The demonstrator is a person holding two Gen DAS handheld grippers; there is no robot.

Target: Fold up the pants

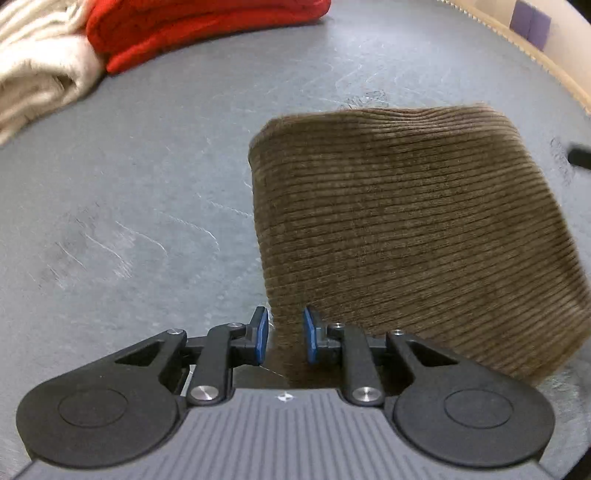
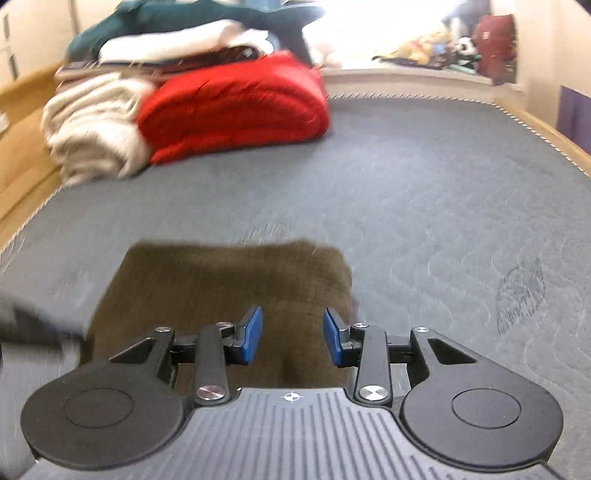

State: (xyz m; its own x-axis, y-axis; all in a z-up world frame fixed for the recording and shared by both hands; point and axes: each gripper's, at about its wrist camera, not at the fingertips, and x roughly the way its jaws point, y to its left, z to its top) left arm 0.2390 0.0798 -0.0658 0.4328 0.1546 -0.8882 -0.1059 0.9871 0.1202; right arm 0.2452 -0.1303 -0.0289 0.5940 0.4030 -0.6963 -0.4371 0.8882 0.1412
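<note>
Your left gripper [image 1: 285,334] points steeply down at the near left corner of the folded brown corduroy pants [image 1: 413,236]. Its blue pads [image 1: 263,334] stand a little apart with that corner of the fabric between them; the right pad meets the cloth, but whether the left pad presses on it you cannot tell from this view.

Your right gripper [image 2: 292,339] hovers over the near edge of the same pants [image 2: 229,284], tilted down. Its blue pads [image 2: 253,334] stand clearly apart, with brown fabric below and between them, and neither pad presses on it. This view is blurred.

The pants lie as a compact rectangle on the grey mattress [image 1: 129,192], roughly in its middle, well apart from its far edge. A dark blurred shape at the left of the right wrist view cannot be made out.

Towards the far left corner of the mattress [image 2: 424,177] sits a folded red garment [image 2: 236,110], touching a cream blanket [image 2: 92,129] on its left, with white and dark green clothes [image 2: 177,33] heaped behind. A pale wooden frame [image 2: 554,133] borders the right edge.
</note>
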